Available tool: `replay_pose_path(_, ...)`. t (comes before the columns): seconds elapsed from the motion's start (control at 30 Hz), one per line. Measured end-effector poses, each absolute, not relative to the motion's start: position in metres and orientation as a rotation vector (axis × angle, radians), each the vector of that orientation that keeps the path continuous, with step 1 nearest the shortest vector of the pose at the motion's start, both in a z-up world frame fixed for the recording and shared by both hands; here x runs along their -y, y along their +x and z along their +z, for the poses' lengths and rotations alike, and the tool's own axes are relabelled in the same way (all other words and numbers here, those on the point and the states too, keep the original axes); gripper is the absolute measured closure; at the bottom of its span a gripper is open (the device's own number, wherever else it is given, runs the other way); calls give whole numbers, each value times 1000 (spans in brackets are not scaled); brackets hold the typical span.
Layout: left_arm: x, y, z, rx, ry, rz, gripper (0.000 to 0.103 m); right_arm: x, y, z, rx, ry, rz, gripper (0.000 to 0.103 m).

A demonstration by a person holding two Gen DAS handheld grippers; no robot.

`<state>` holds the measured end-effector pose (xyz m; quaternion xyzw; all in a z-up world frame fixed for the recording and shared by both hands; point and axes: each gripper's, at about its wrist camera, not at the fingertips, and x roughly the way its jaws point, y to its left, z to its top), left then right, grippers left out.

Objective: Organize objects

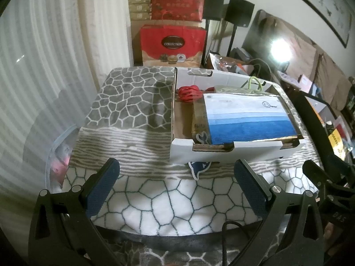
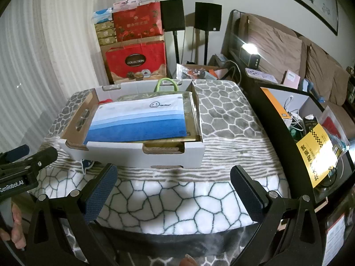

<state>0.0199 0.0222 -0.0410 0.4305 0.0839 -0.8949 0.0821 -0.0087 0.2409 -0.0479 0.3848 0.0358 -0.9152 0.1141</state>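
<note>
Two grippers (image 1: 177, 173) (image 2: 174, 177) wide apart, empty

The blue-and-white pack (image 1: 248, 119) covers most of what lies in the cardboard tray (image 1: 221, 153); a sticker (image 1: 198, 168) is half hidden under the tray's front wall

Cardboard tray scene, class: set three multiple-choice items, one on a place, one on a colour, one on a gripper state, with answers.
1. Where is the blue-and-white pack?
A. in the cardboard tray
B. on the blanket
C. on the sofa

2. What colour is the coiled cord in the tray?
A. green
B. red
C. black

3. How is the left gripper?
A. shut on the cord
B. shut, holding nothing
C. open

Answers: A, it lies on top of the tray's contents; B, the coil is red; C, its jaws stand wide apart over the blanket.
</note>
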Motion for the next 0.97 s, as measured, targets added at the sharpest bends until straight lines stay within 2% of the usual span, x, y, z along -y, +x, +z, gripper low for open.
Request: replay_pose_path(0.97,-24,21,-40,-225,1267,-2668,0,-239,-7,-53,-105,1149,-2672,1)
